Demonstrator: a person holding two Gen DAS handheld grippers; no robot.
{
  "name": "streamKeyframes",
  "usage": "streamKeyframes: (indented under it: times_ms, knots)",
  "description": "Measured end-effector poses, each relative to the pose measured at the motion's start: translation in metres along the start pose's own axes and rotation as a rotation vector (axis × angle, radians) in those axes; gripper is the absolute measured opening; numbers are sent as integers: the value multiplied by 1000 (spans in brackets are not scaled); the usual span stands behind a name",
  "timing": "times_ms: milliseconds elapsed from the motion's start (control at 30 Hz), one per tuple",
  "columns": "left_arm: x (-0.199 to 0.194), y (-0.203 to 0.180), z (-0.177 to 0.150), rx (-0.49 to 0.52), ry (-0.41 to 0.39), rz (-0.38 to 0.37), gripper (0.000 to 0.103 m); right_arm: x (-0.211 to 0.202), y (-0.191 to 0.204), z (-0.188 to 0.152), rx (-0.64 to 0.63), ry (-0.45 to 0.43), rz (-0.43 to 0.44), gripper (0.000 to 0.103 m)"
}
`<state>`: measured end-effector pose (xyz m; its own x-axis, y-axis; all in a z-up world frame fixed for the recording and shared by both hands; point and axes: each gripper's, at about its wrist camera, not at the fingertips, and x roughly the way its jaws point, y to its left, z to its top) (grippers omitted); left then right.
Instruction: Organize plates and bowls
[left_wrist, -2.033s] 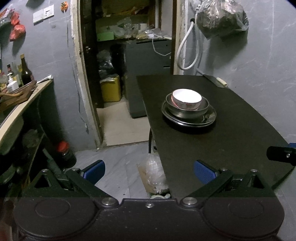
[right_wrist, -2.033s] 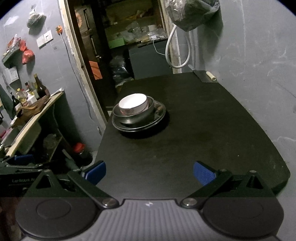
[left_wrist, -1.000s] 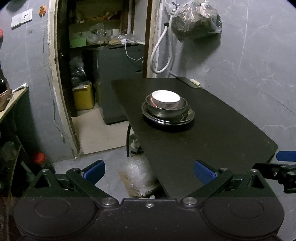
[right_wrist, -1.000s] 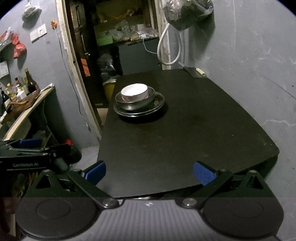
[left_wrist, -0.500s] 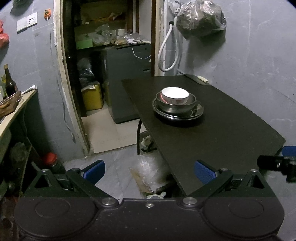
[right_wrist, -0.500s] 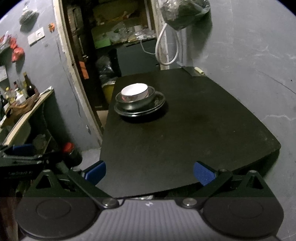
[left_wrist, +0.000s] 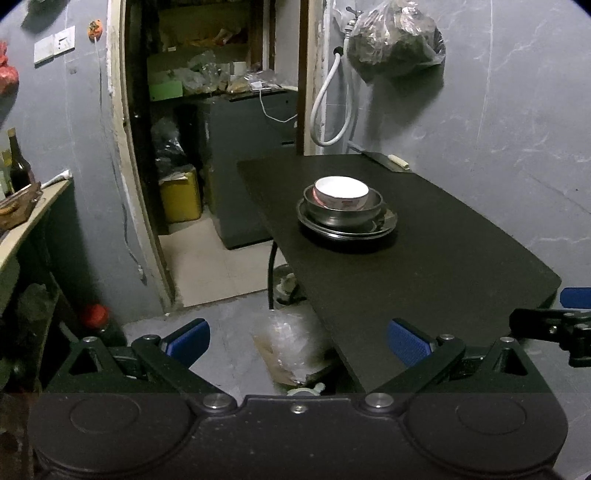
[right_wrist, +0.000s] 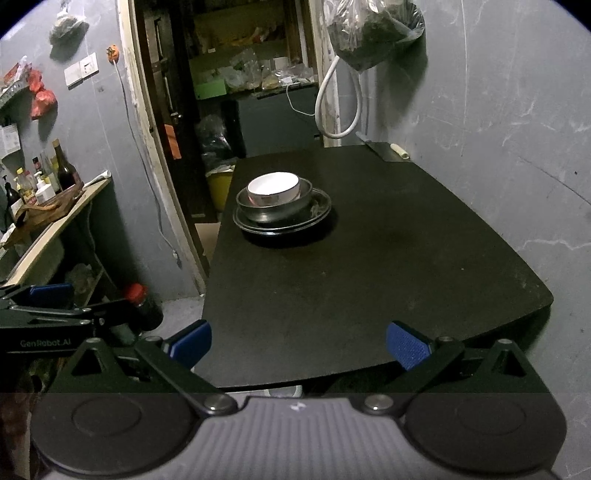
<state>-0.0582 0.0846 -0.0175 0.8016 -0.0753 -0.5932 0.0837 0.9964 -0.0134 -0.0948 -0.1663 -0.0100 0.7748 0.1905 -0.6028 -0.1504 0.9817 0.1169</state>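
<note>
Black table (right_wrist: 369, 266) against grey wall. Right gripper (right_wrist: 298, 341): jaws wide apart, empty, at near edge. Left gripper (left_wrist: 298, 338): wide apart, empty, off table's left side. Stacked bowls and plate (right_wrist: 280, 208): far-left ahead; right gripper looks nearer.

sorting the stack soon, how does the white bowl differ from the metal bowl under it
The white bowl is glossy white with a reddish pattern on its outer wall; the metal bowl is plain dull grey steel. The white bowl is the narrower one and sits nested inside the metal bowl, off-centre toward the doorway side. The white bowl tops the stack, while the metal bowl rests on the metal plates. Both are round, upright and look empty.
</note>
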Motion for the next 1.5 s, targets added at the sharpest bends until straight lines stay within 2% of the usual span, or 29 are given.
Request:
streamKeyframes:
  times_ms: [467,1500]
  knots:
    - [4,-7,2,17,24,3,102,6,-14,2,31,25,-11,103]
    - [12,-8,1,-1,30,21,102,15,-16,7,12,44,-1,103]
